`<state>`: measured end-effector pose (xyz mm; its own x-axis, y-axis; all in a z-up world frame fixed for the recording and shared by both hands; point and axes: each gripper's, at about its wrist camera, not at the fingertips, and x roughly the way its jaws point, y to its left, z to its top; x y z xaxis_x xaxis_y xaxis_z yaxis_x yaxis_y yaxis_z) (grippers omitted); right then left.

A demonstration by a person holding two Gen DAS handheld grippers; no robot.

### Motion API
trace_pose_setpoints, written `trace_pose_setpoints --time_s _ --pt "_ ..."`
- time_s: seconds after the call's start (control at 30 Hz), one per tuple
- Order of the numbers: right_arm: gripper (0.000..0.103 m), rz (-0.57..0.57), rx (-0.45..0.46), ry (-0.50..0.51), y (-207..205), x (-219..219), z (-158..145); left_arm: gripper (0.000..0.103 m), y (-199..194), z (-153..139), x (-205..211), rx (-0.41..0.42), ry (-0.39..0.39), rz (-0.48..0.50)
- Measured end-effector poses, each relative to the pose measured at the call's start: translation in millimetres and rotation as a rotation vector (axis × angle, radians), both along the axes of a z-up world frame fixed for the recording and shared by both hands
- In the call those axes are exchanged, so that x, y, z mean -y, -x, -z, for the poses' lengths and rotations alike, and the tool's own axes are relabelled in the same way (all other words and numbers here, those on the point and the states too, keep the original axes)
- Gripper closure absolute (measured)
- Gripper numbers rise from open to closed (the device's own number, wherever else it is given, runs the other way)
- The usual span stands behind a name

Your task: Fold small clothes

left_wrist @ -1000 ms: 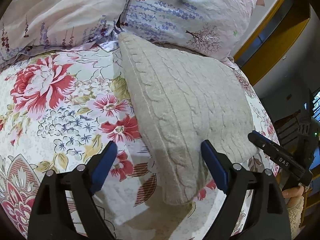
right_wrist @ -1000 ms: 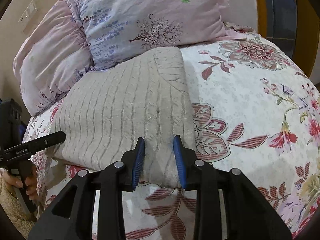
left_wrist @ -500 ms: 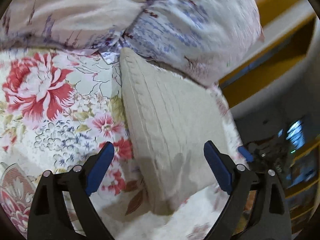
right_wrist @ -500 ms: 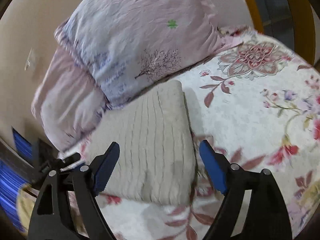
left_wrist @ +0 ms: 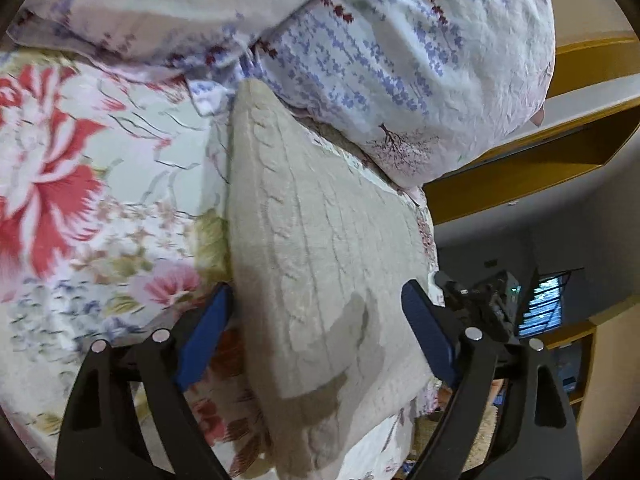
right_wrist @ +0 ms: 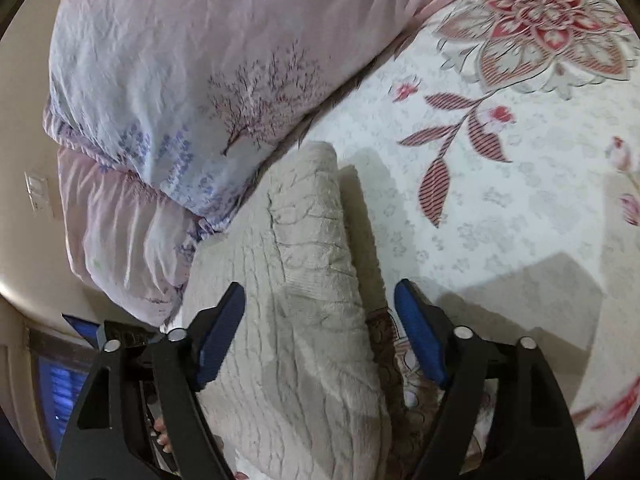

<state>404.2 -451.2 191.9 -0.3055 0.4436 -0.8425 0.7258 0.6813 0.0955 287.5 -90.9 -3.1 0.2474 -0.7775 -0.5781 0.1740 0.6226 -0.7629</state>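
A beige cable-knit sweater [left_wrist: 320,256] lies folded into a thick rectangle on the floral bedspread [left_wrist: 100,220], its far end against the pillows. It also shows in the right wrist view [right_wrist: 312,320]. My left gripper [left_wrist: 316,336] is open and empty, its blue pads straddling the sweater's near left part just above it. My right gripper [right_wrist: 320,336] is open and empty, straddling the sweater's right folded edge. The right gripper's body shows in the left wrist view [left_wrist: 484,304].
Two pale floral pillows [left_wrist: 400,48] [right_wrist: 192,72] are stacked at the head of the bed behind the sweater. Open bedspread [right_wrist: 500,220] lies to the right. A wooden frame [left_wrist: 520,176] and a dark room lie beyond the bed's edge.
My right gripper opened and let go of the sweater's edge. Both grippers tilted and moved closer over the sweater; the sweater stays folded in place.
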Motion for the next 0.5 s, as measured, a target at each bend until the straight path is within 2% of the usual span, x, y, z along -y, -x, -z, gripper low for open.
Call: trace_pose_setpoints --time_s 0.07,0.13,0.33,0.4,0.43,0.5 --pt "0.034 -0.004 0.005 -0.029 1.7 -4.1 3.4 0.020 -3.8 5.1 4.2 -0.020 0.008 0.003" --pt "0.044 -0.010 0.009 -0.064 3.0 -8.9 6.6 0.024 -6.5 9.7 7.2 -0.032 0.017 0.006" --pt "0.045 -0.015 0.038 -0.121 4.3 -16.7 8.5 0.026 -7.8 10.7 13.7 -0.019 0.013 0.008" --pt "0.051 -0.031 0.044 -0.130 4.8 -20.9 9.2 0.035 -4.0 11.5 12.9 -0.021 0.012 0.007" --pt "0.061 -0.036 0.046 -0.130 5.7 -22.8 9.5 0.039 -4.0 13.0 14.8 -0.027 0.012 0.007" --pt "0.069 -0.012 0.058 -0.145 7.5 -23.2 7.8 0.054 -3.6 14.4 13.7 -0.028 0.023 0.003"
